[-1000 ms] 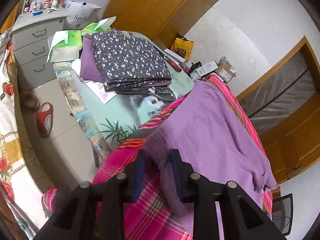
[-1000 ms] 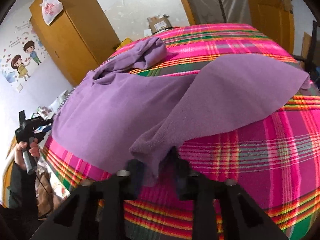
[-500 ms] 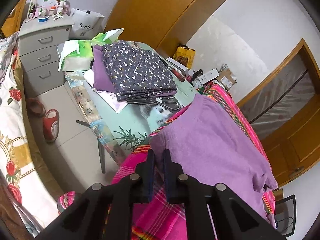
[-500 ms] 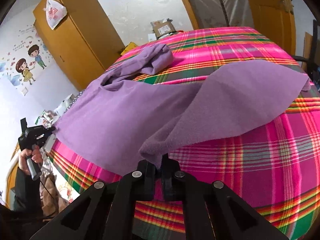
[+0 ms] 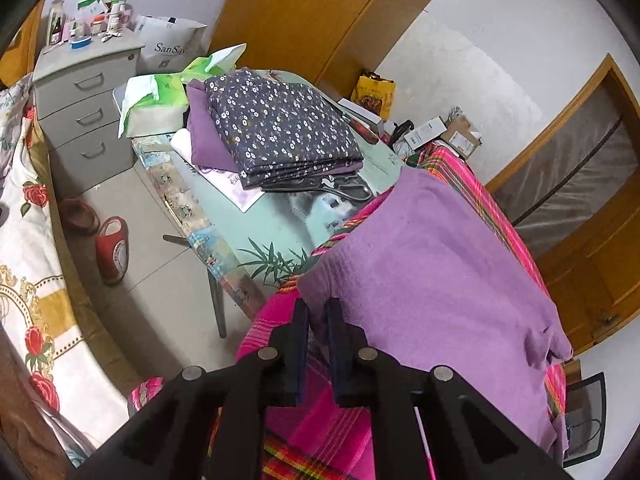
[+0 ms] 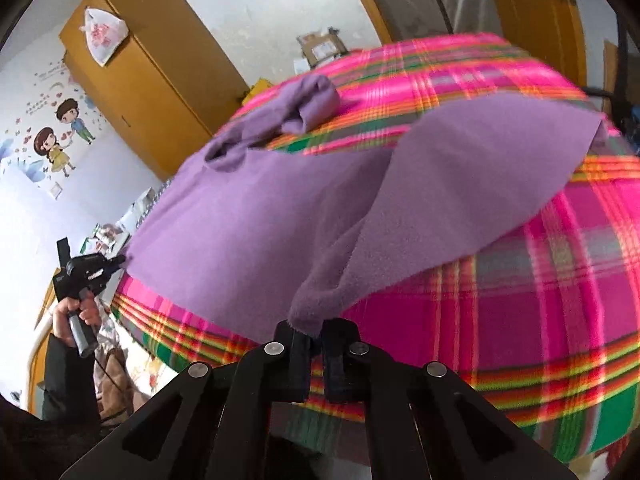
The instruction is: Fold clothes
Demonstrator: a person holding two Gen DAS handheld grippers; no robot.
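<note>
A purple fleece garment [image 5: 432, 272] lies spread over a bed with a pink plaid cover [image 5: 328, 432]. My left gripper [image 5: 318, 309] pinches its near corner between narrow jaws, which are opening slightly with the cloth still between the pads. The right wrist view shows that left gripper [image 6: 120, 259] holding the corner up, so the purple garment [image 6: 260, 232] is stretched. My right gripper [image 6: 316, 326] is shut on the hem's other corner, its jaws easing open a touch. One sleeve [image 6: 316, 100] lies bunched at the far side of the plaid cover [image 6: 540, 280].
A stack of folded clothes topped by a dark floral piece [image 5: 280, 128] sits on a side table [image 5: 260, 236] left of the bed. Grey drawers [image 5: 84, 92] and red slippers [image 5: 114, 248] stand beyond. A wooden wardrobe [image 6: 152, 80] and a person's hand [image 6: 76, 312] show at left.
Both grippers went from open around the garment's corners to closed on them. The hem has lifted off the cover and drawn taut between them.
</note>
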